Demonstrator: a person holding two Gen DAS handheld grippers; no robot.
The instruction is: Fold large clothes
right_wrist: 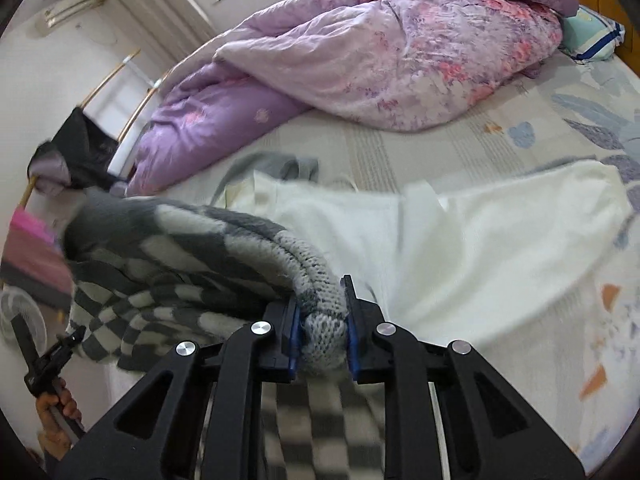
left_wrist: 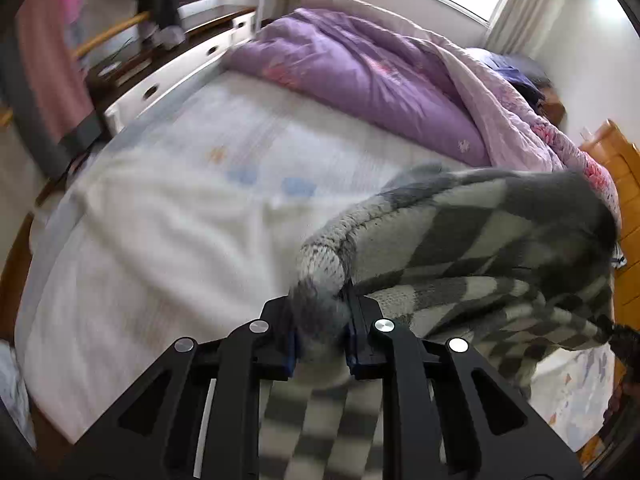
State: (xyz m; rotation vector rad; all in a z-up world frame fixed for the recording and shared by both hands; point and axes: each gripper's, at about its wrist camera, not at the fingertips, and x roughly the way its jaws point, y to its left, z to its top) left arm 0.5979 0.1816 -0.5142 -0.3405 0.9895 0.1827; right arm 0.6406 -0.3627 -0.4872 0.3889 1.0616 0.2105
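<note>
While gripping the grey-and-cream checked knit sweater [left_wrist: 472,248] at two spots, had both grippers up over the bed [left_wrist: 160,240]. Left gripper [left_wrist: 322,332] pinched tight on a bunched ribbed edge of the knit, blue pads [left_wrist: 294,350] squeezing the wool from both sides, more checked fabric hanging down under the jaws. Same deal on the right gripper [right_wrist: 322,330]: fingers [right_wrist: 350,340] clamped on another thick ribbed roll of that sweater [right_wrist: 180,248], nothing spread, just a narrow pinch with yarn bulging between. Stretched between the two, so the sweater hung off the sheet as a sagging band, with the bulk drooping toward the near edge of the bed. From the right wrist view, caught the other hand [right_wrist: 56,408] down in the lower left corner, wrapped round its gripper handle. Spotted a white garment [right_wrist: 460,240] lying flat on the patterned sheet just beyond the right gripper, with a bit of grey fabric [right_wrist: 296,166] poking out past its far edge. Purple floral duvet [right_wrist: 380,60] heaped across the far side of the bed, pillow [right_wrist: 592,38] tucked at its right end by the wooden headboard. Bit blurry all over, tbh.
</note>
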